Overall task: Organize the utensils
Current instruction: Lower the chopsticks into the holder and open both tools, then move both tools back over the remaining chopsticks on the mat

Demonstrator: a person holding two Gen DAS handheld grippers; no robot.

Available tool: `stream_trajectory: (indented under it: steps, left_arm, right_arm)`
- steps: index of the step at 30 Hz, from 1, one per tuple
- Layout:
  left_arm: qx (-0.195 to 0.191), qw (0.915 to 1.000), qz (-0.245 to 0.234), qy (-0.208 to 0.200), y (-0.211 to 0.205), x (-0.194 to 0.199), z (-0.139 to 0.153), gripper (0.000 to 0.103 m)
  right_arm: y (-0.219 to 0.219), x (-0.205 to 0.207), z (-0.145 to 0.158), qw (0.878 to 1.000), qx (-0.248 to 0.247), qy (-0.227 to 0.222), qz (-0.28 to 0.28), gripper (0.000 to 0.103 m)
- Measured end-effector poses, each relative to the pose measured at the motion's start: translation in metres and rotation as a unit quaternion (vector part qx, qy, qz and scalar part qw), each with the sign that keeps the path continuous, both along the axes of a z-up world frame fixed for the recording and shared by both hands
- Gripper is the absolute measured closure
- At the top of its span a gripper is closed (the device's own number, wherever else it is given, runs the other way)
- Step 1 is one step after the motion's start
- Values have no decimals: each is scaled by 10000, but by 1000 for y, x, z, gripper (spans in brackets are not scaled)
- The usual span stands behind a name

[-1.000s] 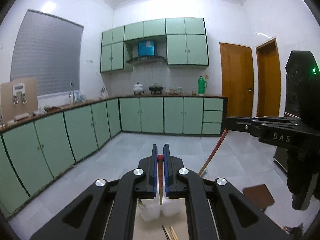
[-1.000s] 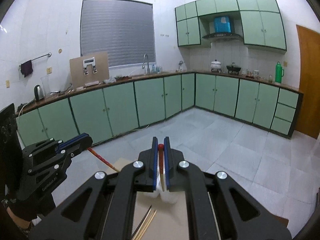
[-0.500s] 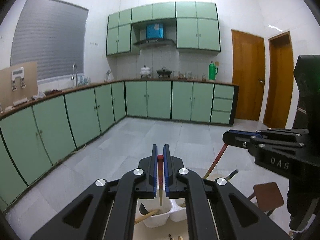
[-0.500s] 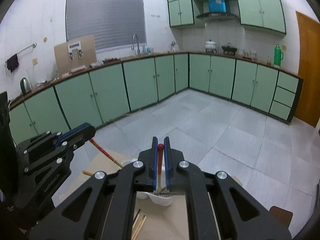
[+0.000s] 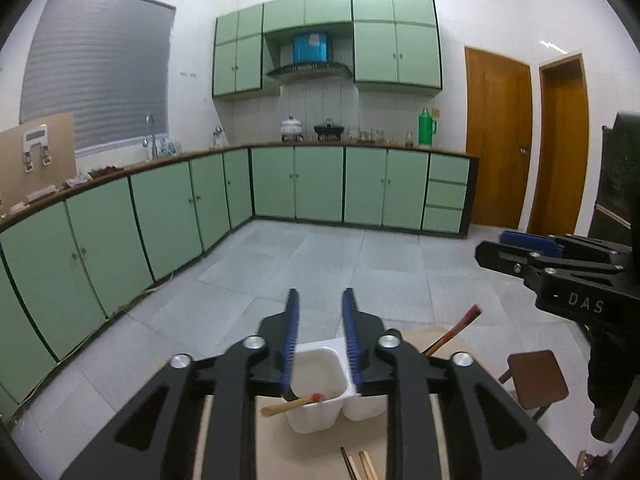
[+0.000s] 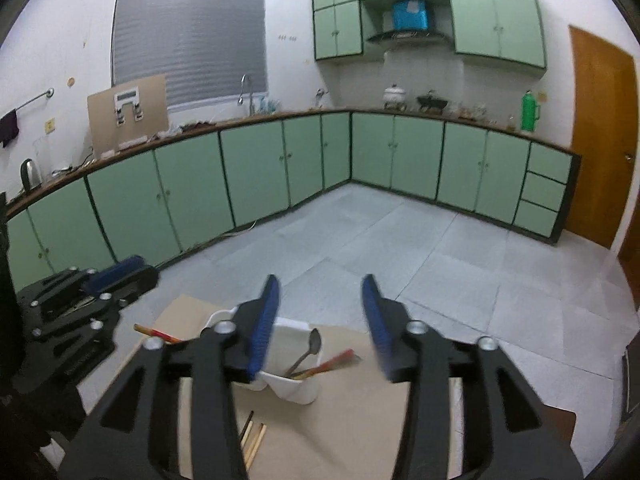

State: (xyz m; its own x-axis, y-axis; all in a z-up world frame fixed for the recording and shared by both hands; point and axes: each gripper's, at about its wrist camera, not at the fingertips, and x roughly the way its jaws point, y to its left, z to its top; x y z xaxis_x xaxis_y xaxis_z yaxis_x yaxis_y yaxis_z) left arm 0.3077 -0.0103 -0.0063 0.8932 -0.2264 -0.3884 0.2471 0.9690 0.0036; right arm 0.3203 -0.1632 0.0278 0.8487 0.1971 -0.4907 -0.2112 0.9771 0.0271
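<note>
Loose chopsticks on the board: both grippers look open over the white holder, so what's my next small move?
Probably lower the left gripper to the loose chopsticks: both it and the right gripper are open and empty, and the white holder already has a chopstick in each compartment.

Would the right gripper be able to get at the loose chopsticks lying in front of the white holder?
Probably yes: the right gripper is open and empty, and the loose chopsticks lie uncovered on the board just below it.
</note>
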Motion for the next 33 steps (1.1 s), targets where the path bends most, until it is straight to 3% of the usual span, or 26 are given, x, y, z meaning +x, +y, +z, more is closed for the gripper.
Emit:
stream_trajectory:
  steps: [4, 8, 14, 22, 33]
  left_arm:
    - [-2, 9997, 91, -246, 8, -36, 11, 60]
    - [-122, 9993, 188, -284, 18, -72, 8, 52]
    - [-315, 9988, 366, -65, 31, -116, -16, 44]
    - [-195, 9980, 350, 495, 33, -151, -66, 43]
    - [104, 9928, 400, 1121, 40, -178, -133, 43]
  right_arm:
    - [-16, -30, 3, 9997, 28, -186, -151, 31]
    - [-27, -69, -7, 9995, 30, -277, -176, 17]
    - [-31, -126, -37, 9992, 310, -189, -192, 13]
    - [-12, -180, -73, 9996, 233, -118, -147, 13]
    - [24, -209, -140, 9988, 93, 481, -77, 13]
